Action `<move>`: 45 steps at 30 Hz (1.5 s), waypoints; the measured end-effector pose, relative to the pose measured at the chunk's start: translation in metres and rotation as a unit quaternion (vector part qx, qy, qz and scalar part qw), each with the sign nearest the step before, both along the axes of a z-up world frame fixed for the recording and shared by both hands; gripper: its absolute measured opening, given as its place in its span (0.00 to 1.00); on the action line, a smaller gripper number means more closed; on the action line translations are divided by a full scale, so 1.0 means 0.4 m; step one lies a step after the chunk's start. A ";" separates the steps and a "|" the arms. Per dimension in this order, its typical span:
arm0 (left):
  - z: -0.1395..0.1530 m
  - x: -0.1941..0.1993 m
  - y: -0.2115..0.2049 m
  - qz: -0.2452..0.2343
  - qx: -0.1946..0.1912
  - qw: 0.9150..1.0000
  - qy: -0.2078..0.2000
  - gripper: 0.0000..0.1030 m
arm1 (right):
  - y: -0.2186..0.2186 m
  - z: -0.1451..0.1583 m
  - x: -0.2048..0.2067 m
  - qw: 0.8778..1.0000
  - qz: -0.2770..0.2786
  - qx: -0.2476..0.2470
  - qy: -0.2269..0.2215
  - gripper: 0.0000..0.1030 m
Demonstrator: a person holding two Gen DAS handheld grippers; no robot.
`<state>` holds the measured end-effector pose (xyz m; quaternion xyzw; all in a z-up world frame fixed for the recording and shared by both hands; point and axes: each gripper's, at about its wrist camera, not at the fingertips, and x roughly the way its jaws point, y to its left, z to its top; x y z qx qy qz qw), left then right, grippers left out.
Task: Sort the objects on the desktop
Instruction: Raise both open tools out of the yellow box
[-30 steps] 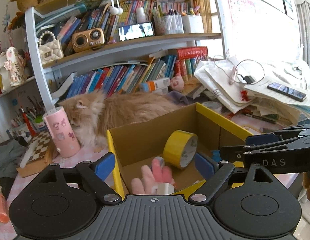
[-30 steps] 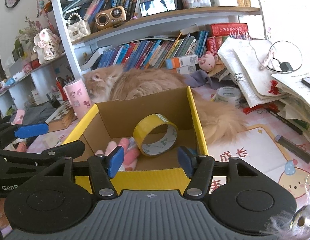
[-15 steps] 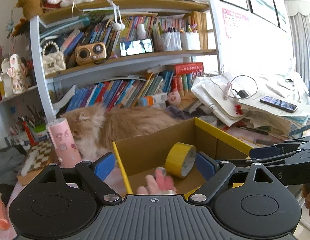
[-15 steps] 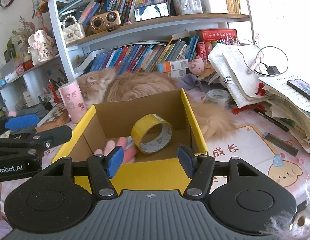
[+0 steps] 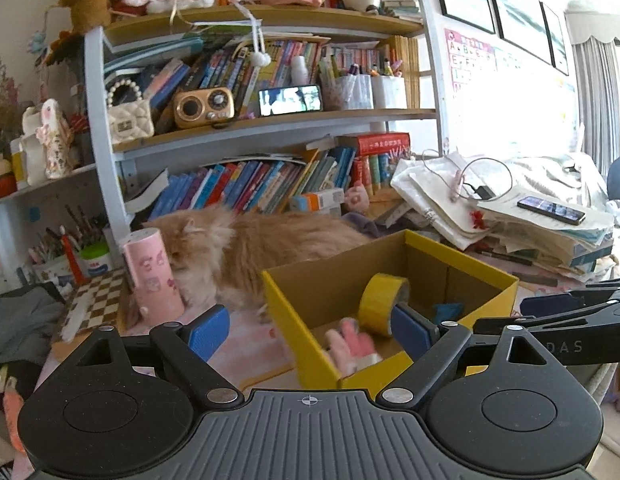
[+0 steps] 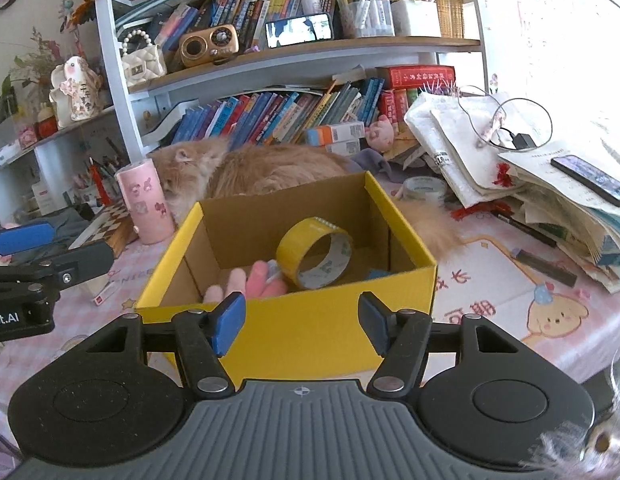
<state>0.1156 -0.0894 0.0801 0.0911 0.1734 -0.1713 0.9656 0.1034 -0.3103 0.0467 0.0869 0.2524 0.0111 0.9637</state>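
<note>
We've got a packed bookshelf (image 6: 293,46) behind the table (image 6: 510,300), framed pictures (image 5: 510,4) on the wall right of it, daylight blasting in.

Ahead of the tongs: pink-patterned desk (image 6: 510,300) bearing yellow cardboard box (image 6: 310,328), fluffy orange cat (image 6: 269,168) behind it, pink cylinder (image 6: 143,208) far left, paper stack (image 6: 550,184) right.

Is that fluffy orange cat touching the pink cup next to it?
Touching. In the right wrist view the cat's face presses against the side of the pink cup, no gap between them.
</note>
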 end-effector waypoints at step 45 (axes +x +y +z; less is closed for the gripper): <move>-0.098 -0.154 0.365 0.038 -0.009 0.995 0.087 0.88 | 0.426 -0.067 -0.125 0.994 0.061 -0.061 0.061 0.63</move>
